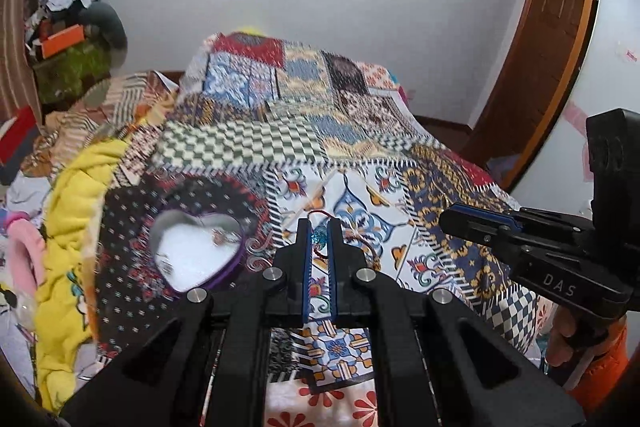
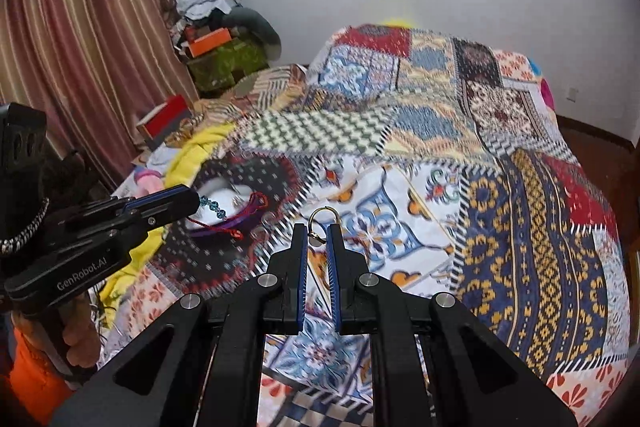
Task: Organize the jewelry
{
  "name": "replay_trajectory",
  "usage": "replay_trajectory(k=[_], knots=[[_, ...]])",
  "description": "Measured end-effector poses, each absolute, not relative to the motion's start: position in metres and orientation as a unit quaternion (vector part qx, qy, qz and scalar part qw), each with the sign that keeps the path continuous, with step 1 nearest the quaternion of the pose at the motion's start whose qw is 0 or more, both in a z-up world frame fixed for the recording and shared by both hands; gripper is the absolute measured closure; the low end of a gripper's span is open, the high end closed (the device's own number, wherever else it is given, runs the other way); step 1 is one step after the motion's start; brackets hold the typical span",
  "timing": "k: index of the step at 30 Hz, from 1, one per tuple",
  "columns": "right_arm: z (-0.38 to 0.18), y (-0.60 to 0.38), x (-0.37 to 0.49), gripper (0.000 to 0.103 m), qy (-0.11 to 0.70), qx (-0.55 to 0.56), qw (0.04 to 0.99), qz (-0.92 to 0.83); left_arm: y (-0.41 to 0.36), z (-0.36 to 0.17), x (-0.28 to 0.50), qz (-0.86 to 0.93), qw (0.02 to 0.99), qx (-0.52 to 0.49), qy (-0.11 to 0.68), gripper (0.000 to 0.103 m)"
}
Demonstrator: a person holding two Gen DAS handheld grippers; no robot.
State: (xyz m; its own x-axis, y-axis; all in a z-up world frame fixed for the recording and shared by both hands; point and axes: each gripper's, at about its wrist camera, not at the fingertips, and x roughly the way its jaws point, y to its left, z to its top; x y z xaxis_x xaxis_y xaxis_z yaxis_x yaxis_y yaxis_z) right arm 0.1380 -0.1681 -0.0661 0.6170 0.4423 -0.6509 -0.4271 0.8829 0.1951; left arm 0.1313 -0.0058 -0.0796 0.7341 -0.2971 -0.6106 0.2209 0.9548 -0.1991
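Up close, the left gripper (image 1: 319,227) pinches a red-corded bracelet with blue beads (image 2: 212,206) between its nearly closed fingers, hovering just right of a heart-shaped box (image 1: 196,255) with a purple rim that rests on the patchwork bedspread (image 1: 360,155). To its right, the right gripper (image 2: 318,233) holds a small gold ring earring (image 2: 320,217) at its fingertips, above the bedspread. Beyond the left gripper's left side lies a yellow garment (image 1: 76,227).
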Motion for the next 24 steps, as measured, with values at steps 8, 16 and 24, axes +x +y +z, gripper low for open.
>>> replay_trajectory(k=[8, 16, 24], knots=[[-0.046, -0.15, 0.139, 0.095, 0.336, 0.013, 0.906, 0.259, 0.013, -0.061, 0.123, -0.111, 0.944, -0.056, 0.305, 0.098], [-0.034, -0.127, 0.145, 0.095, 0.319, 0.01, 0.906, 0.277, 0.038, -0.051, 0.123, -0.079, 0.955, -0.058, 0.28, 0.098], [-0.034, -0.098, 0.152, 0.095, 0.315, -0.003, 0.9, 0.301, 0.064, -0.05, 0.135, -0.061, 0.959, -0.071, 0.269, 0.098]])
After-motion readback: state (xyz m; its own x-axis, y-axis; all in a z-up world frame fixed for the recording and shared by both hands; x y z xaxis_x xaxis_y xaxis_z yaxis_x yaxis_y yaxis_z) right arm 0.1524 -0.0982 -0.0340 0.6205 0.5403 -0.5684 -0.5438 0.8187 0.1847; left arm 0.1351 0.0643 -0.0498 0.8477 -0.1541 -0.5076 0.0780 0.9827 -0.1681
